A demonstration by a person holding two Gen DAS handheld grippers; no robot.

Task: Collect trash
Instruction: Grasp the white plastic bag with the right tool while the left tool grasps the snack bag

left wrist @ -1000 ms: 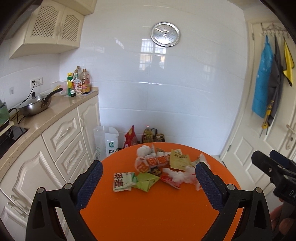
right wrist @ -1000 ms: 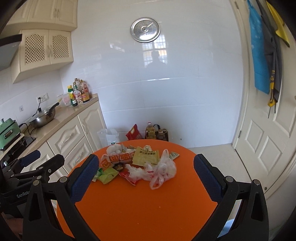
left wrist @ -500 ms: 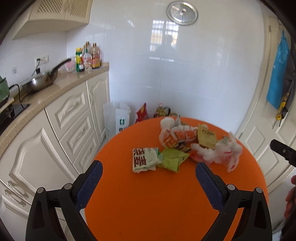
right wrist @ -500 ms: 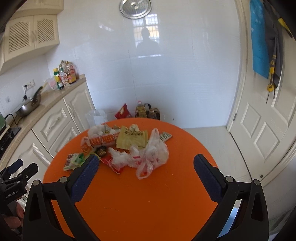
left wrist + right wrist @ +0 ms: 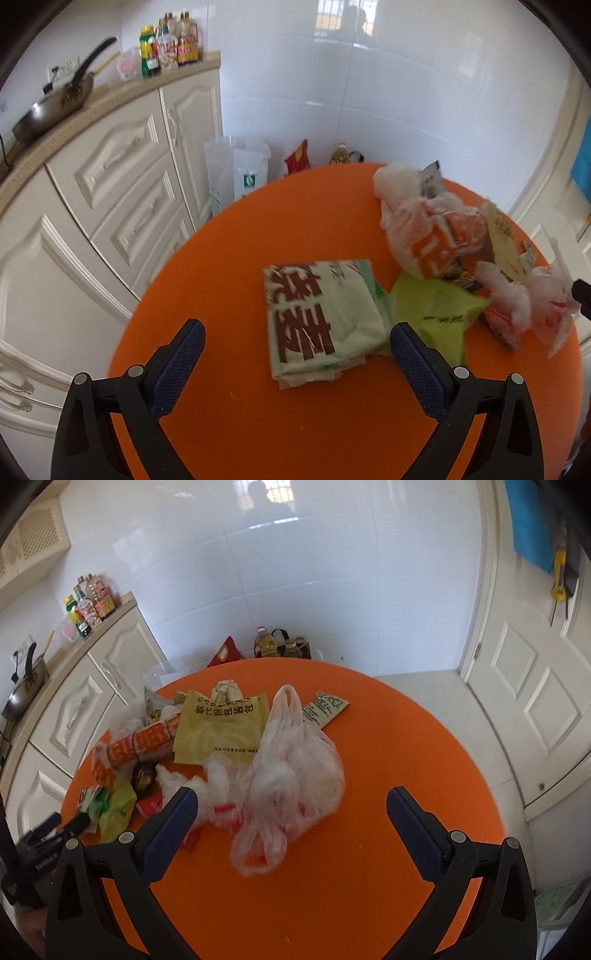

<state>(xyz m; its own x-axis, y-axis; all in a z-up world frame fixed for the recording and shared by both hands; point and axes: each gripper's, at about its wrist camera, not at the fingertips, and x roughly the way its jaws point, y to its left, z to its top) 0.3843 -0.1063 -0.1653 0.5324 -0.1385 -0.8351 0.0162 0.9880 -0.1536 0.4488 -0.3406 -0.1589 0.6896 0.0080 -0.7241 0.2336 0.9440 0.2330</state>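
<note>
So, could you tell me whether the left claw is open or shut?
Open: the left claw has its fingers spread wide, holding nothing, above the table.

We are seeing bright daylight glaring off the glossy white tiled wall ahead of both grippers; motion blur is smearing the translucent plastic bag, and fisheye curvature is darkening every corner.

Both tongs have come down and forward toward the litter on the orange surface. The left tongs now frame the pale green packet, earlier far ahead. The right tongs, jaws wide, have closed in on the clear plastic bag, which looks blurred, perhaps from motion.
</note>
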